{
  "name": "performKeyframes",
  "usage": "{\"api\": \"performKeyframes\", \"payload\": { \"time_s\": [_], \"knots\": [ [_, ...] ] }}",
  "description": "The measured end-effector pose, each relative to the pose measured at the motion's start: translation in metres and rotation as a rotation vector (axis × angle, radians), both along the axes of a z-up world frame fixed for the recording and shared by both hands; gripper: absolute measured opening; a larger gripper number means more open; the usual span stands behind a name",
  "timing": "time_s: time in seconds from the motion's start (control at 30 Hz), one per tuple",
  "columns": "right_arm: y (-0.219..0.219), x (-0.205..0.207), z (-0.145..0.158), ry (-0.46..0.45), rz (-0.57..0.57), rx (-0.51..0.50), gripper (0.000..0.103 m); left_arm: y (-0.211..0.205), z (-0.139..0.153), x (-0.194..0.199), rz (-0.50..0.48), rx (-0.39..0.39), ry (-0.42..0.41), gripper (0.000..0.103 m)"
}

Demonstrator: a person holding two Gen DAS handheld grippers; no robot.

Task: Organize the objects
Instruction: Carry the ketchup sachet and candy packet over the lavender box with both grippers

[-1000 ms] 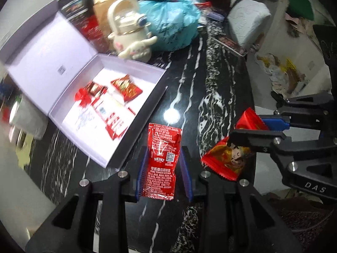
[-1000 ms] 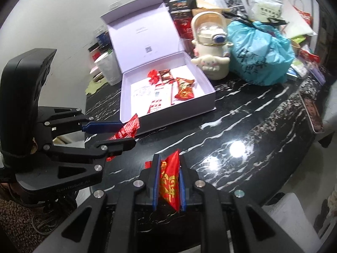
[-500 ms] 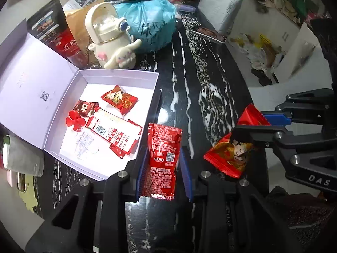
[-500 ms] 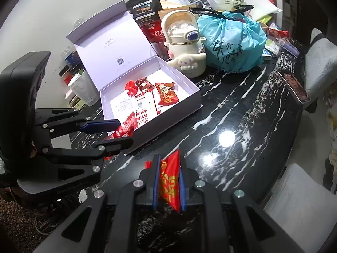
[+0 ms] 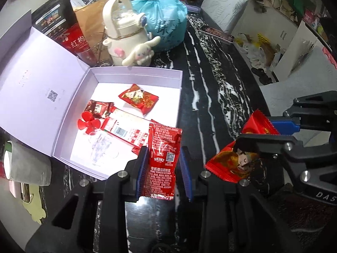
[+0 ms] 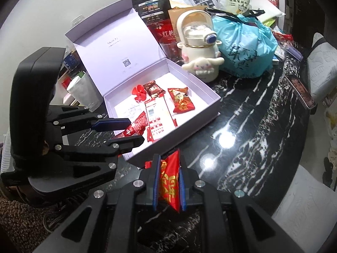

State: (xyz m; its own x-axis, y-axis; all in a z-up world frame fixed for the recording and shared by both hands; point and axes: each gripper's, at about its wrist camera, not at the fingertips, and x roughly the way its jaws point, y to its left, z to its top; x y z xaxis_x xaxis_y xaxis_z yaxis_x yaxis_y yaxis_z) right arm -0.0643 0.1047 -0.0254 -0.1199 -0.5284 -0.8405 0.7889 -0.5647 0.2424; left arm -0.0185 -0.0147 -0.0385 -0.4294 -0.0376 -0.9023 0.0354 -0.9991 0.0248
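My left gripper (image 5: 163, 166) is shut on a red Heinz ketchup packet (image 5: 163, 158) and holds it over the near right corner of the open lilac box (image 5: 139, 73). It also shows in the right wrist view (image 6: 126, 130). My right gripper (image 6: 169, 181) is shut on a red snack packet (image 6: 169, 181), just in front of the box's near edge (image 6: 189, 126); that packet also shows in the left wrist view (image 5: 233, 160). The box holds a red snack packet (image 5: 138, 98), a dark candy (image 5: 98, 109), a red propeller (image 5: 88, 124) and a red-and-white sachet (image 5: 126, 130).
The black marble table (image 5: 210, 97) carries a cream toy bottle (image 5: 128, 35), a blue plastic bag (image 5: 168, 25) and dark pouches (image 5: 54, 23) behind the box. A long flat dark case (image 6: 301, 90) lies at the table's right edge. A grey cup (image 5: 25, 164) stands left of the box.
Both grippers have moved toward the box with their packets. The ketchup packet now hangs over the box's near right corner; the box looks nearer and larger in both views.
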Motion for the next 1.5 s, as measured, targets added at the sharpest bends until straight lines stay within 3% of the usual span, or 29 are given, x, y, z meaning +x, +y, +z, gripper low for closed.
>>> {"api": "performKeyframes", "payload": {
  "time_s": [0.57,1.5],
  "knots": [
    [-0.05,-0.007,-0.005,-0.005,0.04,0.0,0.015,-0.049,-0.011,-0.009,0.041,0.003,-0.025,0.029],
    [-0.141,-0.054,-0.036,-0.047,0.143,0.025,0.015,-0.127,-0.044,-0.048,0.128,0.003,-0.094,0.029]
  ]
}}
